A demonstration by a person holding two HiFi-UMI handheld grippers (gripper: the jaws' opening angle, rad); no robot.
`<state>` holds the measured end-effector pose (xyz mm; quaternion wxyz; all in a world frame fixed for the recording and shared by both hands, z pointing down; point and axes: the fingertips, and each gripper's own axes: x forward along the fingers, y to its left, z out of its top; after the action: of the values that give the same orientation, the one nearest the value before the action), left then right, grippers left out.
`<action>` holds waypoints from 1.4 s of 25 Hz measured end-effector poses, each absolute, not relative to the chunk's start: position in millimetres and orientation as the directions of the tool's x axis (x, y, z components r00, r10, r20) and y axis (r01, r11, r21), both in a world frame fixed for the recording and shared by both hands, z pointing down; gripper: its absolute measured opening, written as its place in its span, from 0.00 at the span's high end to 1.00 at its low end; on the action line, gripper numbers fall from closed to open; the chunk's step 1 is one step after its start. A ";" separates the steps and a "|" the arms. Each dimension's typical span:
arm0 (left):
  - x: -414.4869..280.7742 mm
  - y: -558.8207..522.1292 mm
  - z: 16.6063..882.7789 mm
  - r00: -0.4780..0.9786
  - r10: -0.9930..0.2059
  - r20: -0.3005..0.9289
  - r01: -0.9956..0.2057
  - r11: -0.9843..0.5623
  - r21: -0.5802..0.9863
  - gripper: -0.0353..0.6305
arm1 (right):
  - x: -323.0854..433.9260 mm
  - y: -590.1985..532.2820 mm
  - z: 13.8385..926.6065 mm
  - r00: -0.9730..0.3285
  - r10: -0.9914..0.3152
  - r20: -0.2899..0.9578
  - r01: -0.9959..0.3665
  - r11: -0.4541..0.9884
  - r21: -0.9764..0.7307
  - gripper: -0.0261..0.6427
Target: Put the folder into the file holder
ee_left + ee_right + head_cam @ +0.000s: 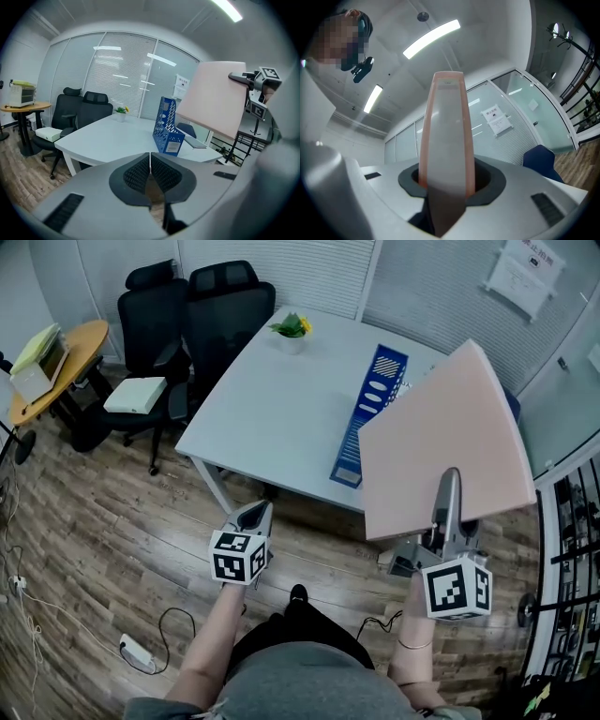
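The right tongs clamp the near edge of the pink folder, which is held in the air beside the blue file holder on the tabletop. The left tongs are closed and empty. Because it is gripped at one edge only, the folder may swing, slip or knock the holder. Its long axis seems to point from the tongs up and away.

White table, black chairs, wood floor.
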<state>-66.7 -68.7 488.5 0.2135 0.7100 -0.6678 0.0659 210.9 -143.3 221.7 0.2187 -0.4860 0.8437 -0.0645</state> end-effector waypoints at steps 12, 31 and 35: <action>-66.7 -129.9 470.1 0.121 -0.930 0.348 -0.980 -0.055 0.192 0.91 | 206.0 -176.9 207.2 -0.410 -0.840 -0.356 -0.788 0.522 -0.326 0.71; -104.0 -228.5 475.1 0.440 -0.828 0.347 -0.896 -0.382 0.225 0.91 | 147.9 -186.5 189.7 -0.145 -0.913 -0.380 -0.922 0.265 -0.284 0.71; -108.4 -239.6 476.5 0.484 -0.805 0.344 -0.874 -0.426 0.235 0.91 | 140.3 -191.6 189.3 -0.105 -0.920 -0.377 -0.934 0.222 -0.281 0.71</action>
<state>-108.4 -239.6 476.5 0.1932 0.8395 -0.4998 0.0896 140.3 -191.6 189.3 0.2419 -0.6236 0.7433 0.0142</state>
